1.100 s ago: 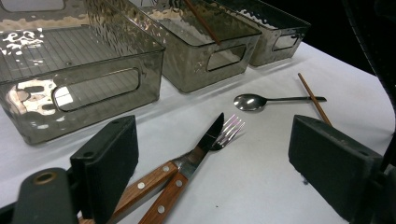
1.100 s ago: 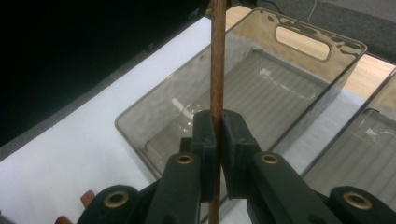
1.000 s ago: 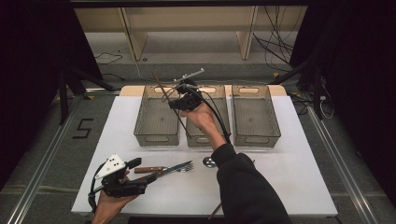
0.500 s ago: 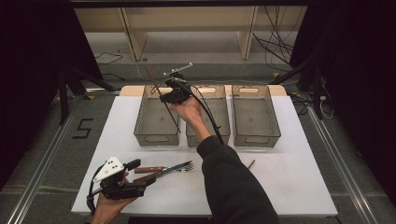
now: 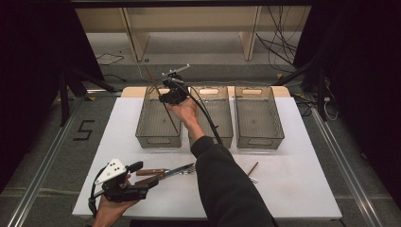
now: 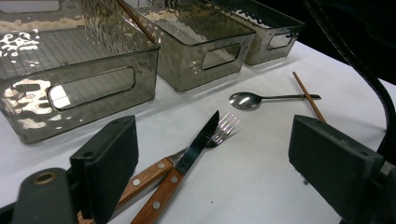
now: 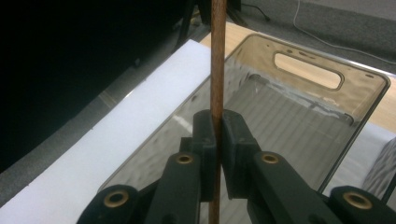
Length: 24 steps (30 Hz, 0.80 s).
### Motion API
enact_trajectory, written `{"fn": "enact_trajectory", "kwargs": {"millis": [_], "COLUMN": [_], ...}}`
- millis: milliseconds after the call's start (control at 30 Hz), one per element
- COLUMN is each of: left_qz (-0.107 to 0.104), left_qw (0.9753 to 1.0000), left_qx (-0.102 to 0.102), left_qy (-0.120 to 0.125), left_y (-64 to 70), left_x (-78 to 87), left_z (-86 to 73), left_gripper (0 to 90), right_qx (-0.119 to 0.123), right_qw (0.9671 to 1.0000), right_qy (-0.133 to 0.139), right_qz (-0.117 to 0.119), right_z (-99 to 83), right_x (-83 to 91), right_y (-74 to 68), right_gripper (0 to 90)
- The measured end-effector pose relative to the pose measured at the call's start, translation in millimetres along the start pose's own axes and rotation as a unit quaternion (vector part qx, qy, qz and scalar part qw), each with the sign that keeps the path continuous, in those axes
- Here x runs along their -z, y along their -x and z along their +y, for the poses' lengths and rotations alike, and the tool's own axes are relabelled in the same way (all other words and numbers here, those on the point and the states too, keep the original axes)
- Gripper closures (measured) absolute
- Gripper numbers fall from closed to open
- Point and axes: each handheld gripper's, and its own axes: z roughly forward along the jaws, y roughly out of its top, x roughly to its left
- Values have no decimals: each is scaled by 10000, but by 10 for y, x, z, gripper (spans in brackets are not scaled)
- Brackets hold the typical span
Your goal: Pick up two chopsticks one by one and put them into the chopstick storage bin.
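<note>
High view: at the near left of the white desk (image 5: 293,189) the left tool (image 5: 137,182) sits in the person's hand with its jaws spread wide and nothing between them, just short of a wooden-handled knife (image 5: 163,176) lying crossed over a wooden-handled fork (image 5: 182,169). Left gripper view sets those same two pieces between the parted jaws, with a spoon (image 6: 247,99) and a second chopstick (image 6: 309,95) farther off on the desk, the spoon's handle meeting that stick.

The right tool (image 5: 171,94) is clamped on a chopstick (image 5: 169,113), a thin, straight, dark reddish-brown wooden rod. In the right gripper view it rises upright out of the shut jaws, pinched near the pad tips. From above, the stick slants down into the left bin (image 5: 142,124), and its lower end lies inside that bin's walls.

Half a second ago the right hand (image 5: 185,111) was a little farther left and back over the bins; it now sits slightly nearer, between the left and middle bins. The left tool has not moved.

Three smoky clear plastic bins with cut-out handles stand side by side. The left bin holds the stick's lower part; the middle bin (image 5: 222,124) and right bin (image 5: 257,118) show bare ribbed floors.
</note>
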Motion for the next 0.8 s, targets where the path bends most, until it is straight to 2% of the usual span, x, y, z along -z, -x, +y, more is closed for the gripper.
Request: {"fn": "enact_trajectory", "kwargs": {"millis": [533, 800], "left_qz": [-6, -4], "left_qw": [10000, 10000], "left_qx": [-17, -9], "left_qy": [4, 5], "left_y": [4, 4], "left_x": [5, 4], "left_z": [1, 1], "left_gripper": [156, 156], "right_qx": [-69, -200], "right_qw": [9999, 9996], "right_qy": [-66, -169], "right_qz": [-81, -91], "right_z": [-74, -147], "right_x": [-97, -160], "right_y": [17, 47], "right_gripper": [851, 841]}}
